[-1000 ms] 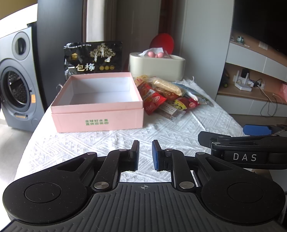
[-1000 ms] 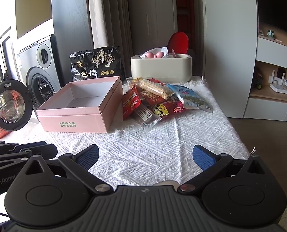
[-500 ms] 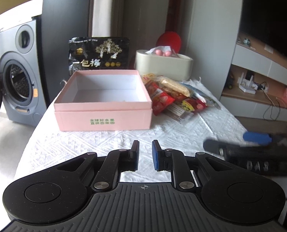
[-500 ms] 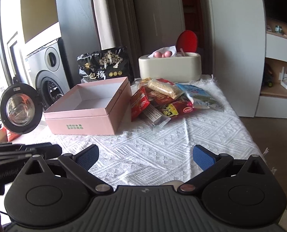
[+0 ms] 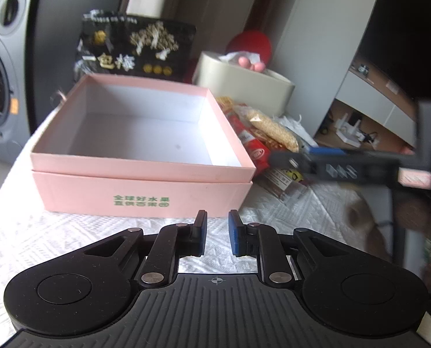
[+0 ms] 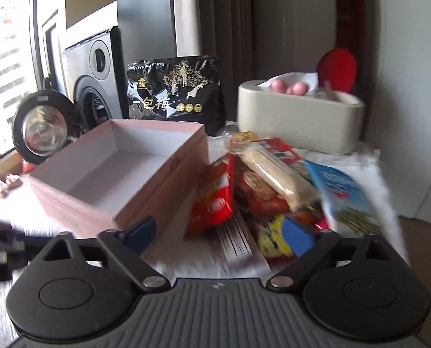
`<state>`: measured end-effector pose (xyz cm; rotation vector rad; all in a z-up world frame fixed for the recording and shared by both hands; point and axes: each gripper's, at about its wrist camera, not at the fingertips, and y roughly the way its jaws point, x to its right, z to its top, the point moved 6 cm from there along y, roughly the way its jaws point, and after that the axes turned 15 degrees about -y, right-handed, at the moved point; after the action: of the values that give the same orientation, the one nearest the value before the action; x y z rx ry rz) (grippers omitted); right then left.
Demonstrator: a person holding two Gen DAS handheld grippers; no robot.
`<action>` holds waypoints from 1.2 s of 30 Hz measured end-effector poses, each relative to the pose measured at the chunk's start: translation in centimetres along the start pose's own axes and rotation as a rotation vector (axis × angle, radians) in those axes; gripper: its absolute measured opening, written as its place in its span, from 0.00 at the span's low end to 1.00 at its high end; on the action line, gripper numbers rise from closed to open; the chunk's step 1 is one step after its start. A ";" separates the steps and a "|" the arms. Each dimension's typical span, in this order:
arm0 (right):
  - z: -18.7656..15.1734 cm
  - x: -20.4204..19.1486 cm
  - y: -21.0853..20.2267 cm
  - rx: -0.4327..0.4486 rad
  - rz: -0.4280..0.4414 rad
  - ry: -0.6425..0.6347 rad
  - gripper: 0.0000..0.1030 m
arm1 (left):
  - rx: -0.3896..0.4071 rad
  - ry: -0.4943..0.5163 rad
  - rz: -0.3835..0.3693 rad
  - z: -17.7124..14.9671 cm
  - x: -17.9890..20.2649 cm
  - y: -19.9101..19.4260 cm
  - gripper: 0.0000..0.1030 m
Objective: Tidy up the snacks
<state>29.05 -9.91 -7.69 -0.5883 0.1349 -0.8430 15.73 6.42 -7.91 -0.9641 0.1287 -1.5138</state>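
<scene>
Looking along my left claw point(image 5: 217, 235), I point it downward over the white patterned cloth point(image 5: 317, 208), its two blue-padded fingers drawn to a narrow gap with nothing between them. Straight ahead of the fingertips, just beyond them, sits the pink box point(image 5: 141, 156), open and bare inside, its green-lettered front wall facing me. Behind the box stands a black pouch point(image 5: 137, 50), and ahead to the right a cream tub point(image 5: 244, 92). The snack pile point(image 5: 262, 139) lies ahead and to the right of this claw, pressed against the box's right wall. My right claw point(image 5: 325, 161) crosses in from the right, blurred, reaching over that pile.

Through the right wrist view, my right claw point(image 6: 219, 233) also tilts downward, its jaws standing wide and closing, low over the near edge of the snack pile point(image 6: 262, 191); the pads press on no packet. A red packet point(image 6: 212, 197) lies just ahead between the fingers, a pale bar point(image 6: 276, 179) farther ahead, a blue packet point(image 6: 343, 194) ahead to the right. The pink box point(image 6: 119, 171) stands ahead to the left, touching the pile.
</scene>
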 end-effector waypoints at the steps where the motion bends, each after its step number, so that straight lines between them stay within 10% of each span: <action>1: 0.5 0.4 1.2 0.001 0.004 0.010 0.81 | -0.006 -0.005 0.005 0.2 -0.2 0.4 0.18; 9: 1.2 1.3 5.8 -0.039 0.029 0.039 0.19 | -0.003 -0.058 0.012 0.9 -1.4 0.8 0.18; 15: -2.3 0.1 2.2 -0.110 0.129 0.082 0.12 | 0.029 -0.094 0.014 1.3 -1.9 -0.4 0.18; 26: -7.5 -6.1 -7.9 -0.143 0.407 0.088 0.14 | -0.066 -0.016 0.045 -1.1 -0.1 -0.6 0.18; 30: -7.0 -5.2 -9.9 -0.067 0.287 0.024 0.66 | -0.078 0.024 0.043 -2.1 0.7 -1.3 0.18; 36: -8.0 -0.8 -8.4 -0.090 -0.120 -0.010 0.77 | -0.067 0.218 0.036 -3.9 6.0 -0.8 0.18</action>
<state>20.25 -17.16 -9.96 -0.6897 0.1299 -0.9536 13.43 -0.36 -6.96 -0.8427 0.3535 -1.5866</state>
